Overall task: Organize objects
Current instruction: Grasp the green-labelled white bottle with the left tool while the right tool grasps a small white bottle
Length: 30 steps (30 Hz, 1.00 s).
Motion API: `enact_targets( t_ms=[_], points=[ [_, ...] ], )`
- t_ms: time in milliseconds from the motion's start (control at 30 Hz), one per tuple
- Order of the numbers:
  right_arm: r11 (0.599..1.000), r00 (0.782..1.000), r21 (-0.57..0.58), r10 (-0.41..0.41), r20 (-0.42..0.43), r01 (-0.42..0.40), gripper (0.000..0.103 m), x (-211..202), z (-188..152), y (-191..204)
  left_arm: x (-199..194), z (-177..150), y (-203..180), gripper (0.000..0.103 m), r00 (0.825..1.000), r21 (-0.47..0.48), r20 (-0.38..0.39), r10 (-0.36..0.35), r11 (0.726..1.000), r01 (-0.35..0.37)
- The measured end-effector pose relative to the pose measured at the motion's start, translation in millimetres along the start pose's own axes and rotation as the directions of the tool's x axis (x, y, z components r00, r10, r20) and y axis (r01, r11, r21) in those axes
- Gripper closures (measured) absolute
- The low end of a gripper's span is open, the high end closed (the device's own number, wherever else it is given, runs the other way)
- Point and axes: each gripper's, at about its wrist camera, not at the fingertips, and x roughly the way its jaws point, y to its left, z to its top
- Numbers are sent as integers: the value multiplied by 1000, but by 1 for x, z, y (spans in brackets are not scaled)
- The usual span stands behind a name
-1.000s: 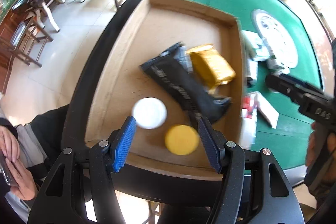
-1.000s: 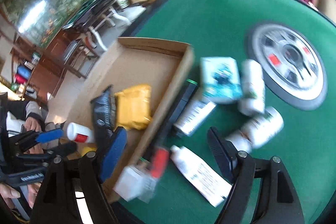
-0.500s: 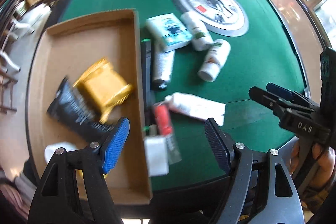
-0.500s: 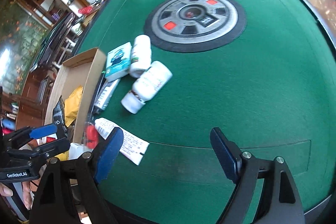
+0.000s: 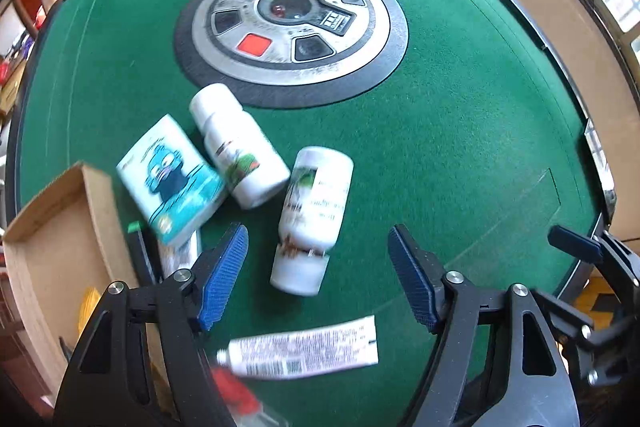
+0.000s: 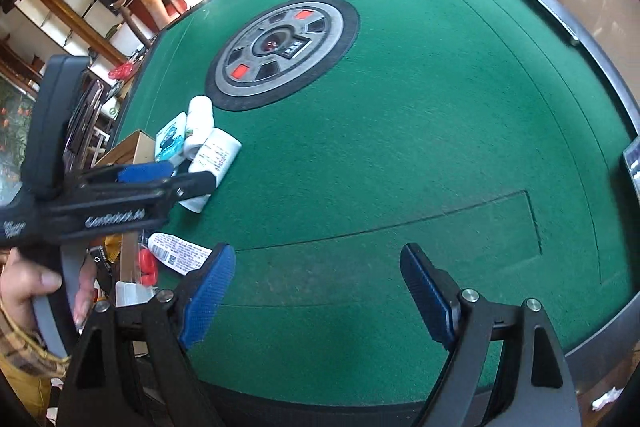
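Observation:
My left gripper (image 5: 318, 277) is open and empty, hovering just above a lying white bottle (image 5: 314, 215), which sits between its fingers. A second white bottle (image 5: 238, 147), a teal box (image 5: 174, 179) and a white tube (image 5: 304, 349) lie around it on the green felt. The cardboard tray (image 5: 52, 239) is at the left edge. My right gripper (image 6: 316, 291) is open and empty over bare felt, right of the pile. In the right wrist view the left gripper (image 6: 144, 175) covers part of the bottle (image 6: 212, 159).
A round grey and black dial (image 5: 292, 27) is set in the table's middle. A red-capped item (image 5: 234, 393) and a black stick (image 5: 144, 259) lie by the tray's wall. The table's rim (image 6: 592, 339) is close on the near right.
My left gripper has swung right, from over the tray to over the bottles on the felt. My right gripper has moved right, away from the pile. Both stay open.

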Motion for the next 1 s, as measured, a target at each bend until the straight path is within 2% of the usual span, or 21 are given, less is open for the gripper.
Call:
enact_targets(
  t_ms=[67, 200, 400, 600, 667, 700, 733, 800, 867, 933, 1000],
  points=[
    [1000, 1000, 11, -12, 0, 12, 18, -3, -2, -4, 8, 8, -2, 40, 1000, -12, -8, -3, 1000, 3],
    [999, 999, 14, -38, -3, 38, 18, -5, -1, -7, 22, 9, -1, 68, 999, -26, -46, -8, 1000, 7],
    [999, 999, -26, -45, 9, 45, 18, 2, 20, 8, 15, -30, 20, 69, 993, -136, -48, -109, 986, 102],
    [985, 999, -168, 46, -15, -48, 21, 31, 59, 63, 2, -75, 40, 69, 985, -238, -46, -164, 960, 149],
    [970, 995, -227, 82, -50, -91, 30, 53, 71, 87, 1, -81, 43, 69, 985, -259, -38, -168, 954, 153],
    [962, 994, -252, 88, -62, -101, 42, 63, 76, 98, 1, -83, 43, 69, 985, -265, -35, -168, 952, 153],
    [955, 993, -278, 88, -74, -105, 48, 73, 81, 109, 1, -84, 43, 69, 986, -265, -30, -166, 952, 153],
    [947, 994, -307, 73, -86, -96, 51, 93, 92, 126, 0, -85, 42, 69, 987, -261, -23, -159, 954, 148],
    [944, 993, -320, 49, -104, -80, 57, 113, 101, 137, 0, -85, 42, 69, 988, -266, -20, -155, 953, 144],
    [943, 991, -328, 16, -131, -59, 68, 130, 105, 141, 0, -85, 42, 69, 988, -273, -18, -153, 951, 142],
    [944, 986, -326, 0, -169, -56, 69, 144, 104, 142, 0, -84, 41, 69, 989, -281, -19, -147, 950, 136]
  ],
)
